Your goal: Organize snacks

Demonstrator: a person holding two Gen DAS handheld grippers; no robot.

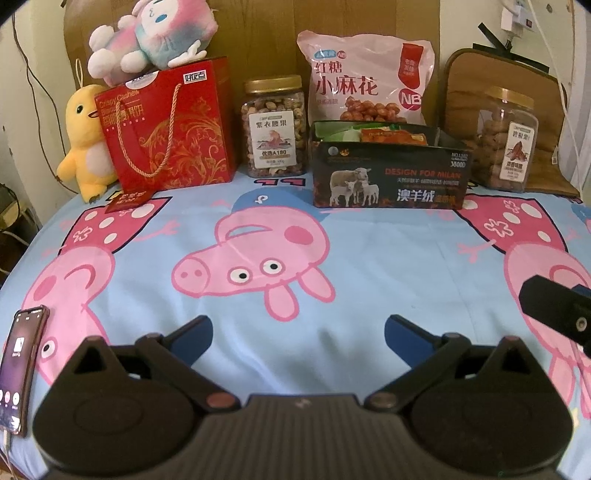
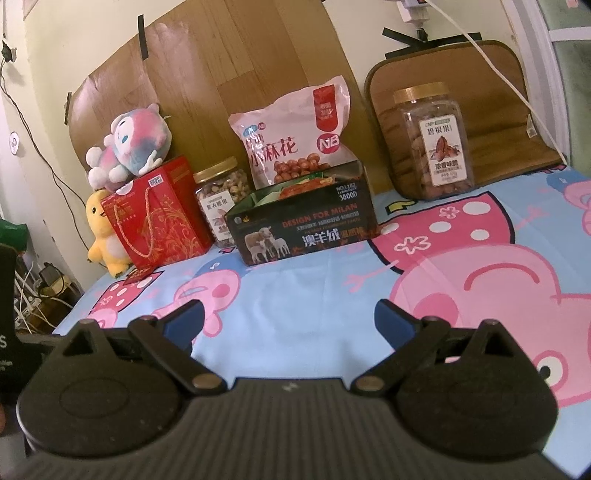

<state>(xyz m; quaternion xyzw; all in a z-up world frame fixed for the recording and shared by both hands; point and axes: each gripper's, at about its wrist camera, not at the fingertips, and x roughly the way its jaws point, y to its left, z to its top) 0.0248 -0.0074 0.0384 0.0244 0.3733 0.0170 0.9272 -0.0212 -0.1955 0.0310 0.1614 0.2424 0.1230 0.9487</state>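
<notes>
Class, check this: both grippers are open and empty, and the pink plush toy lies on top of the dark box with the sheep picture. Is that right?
Not quite. In the left wrist view the pink plush toy lies on the red gift bag, not the dark sheep box. Both grippers are open and empty.

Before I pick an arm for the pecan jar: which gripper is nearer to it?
Right, by my estimate. The pecan jar stands ahead and right of the right gripper. The left gripper sits further left, with the jar far to its right.

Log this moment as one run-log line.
left gripper: open, empty | right gripper: open, empty | black box: holds packets | both jars: upright
</notes>
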